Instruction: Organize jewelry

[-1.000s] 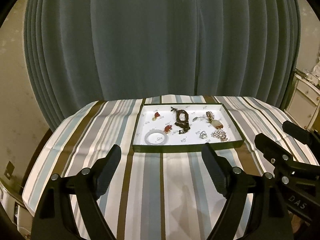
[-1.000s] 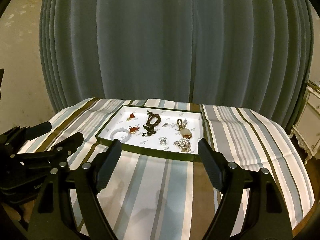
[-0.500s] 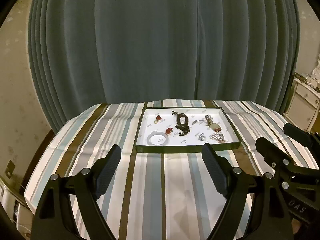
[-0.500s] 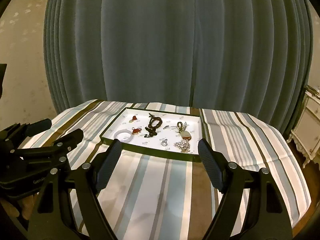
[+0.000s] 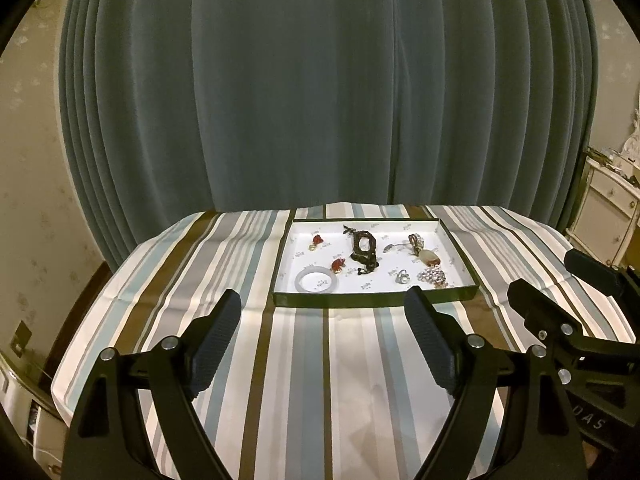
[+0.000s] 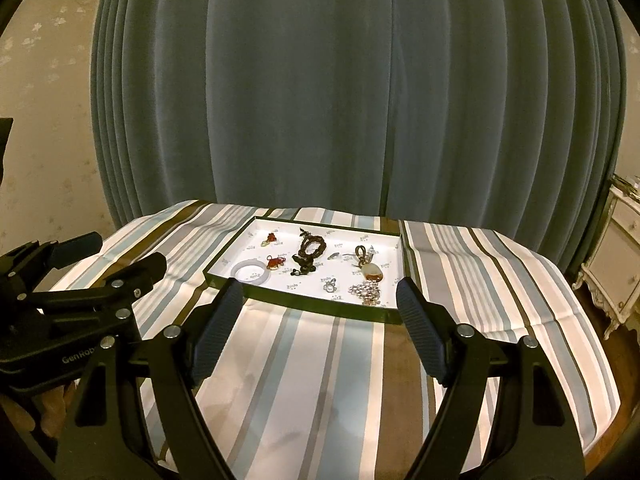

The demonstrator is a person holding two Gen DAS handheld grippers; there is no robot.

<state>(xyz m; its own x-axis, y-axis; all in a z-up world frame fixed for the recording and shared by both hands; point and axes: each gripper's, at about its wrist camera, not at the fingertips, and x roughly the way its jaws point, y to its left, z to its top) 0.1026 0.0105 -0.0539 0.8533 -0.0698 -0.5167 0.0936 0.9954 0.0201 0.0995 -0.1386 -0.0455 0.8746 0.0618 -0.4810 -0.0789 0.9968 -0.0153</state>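
A shallow green tray (image 5: pixel 376 299) with a white floor sits on the striped table and also shows in the right wrist view (image 6: pixel 320 307). In it lie a pale bangle (image 5: pixel 316 281), two red charms (image 5: pixel 338 265), a dark cord pendant (image 5: pixel 363 249), a silver ring (image 5: pixel 401 277), a rhinestone piece (image 5: pixel 433 277) and an amber pendant (image 5: pixel 427 256). My left gripper (image 5: pixel 326 312) is open and empty, held short of the tray's near edge. My right gripper (image 6: pixel 318 304) is open and empty, also in front of the tray. Each gripper shows at the side of the other's view.
A striped cloth (image 5: pixel 304 380) covers the round table. A grey-green curtain (image 5: pixel 320 100) hangs right behind it. A cream cabinet (image 5: pixel 608 216) stands at the right. The table edge drops off at the left and the right.
Both grippers have drawn back and up from the tray, which now looks smaller and farther away. The jaws have stayed open. The jewelry has not moved.
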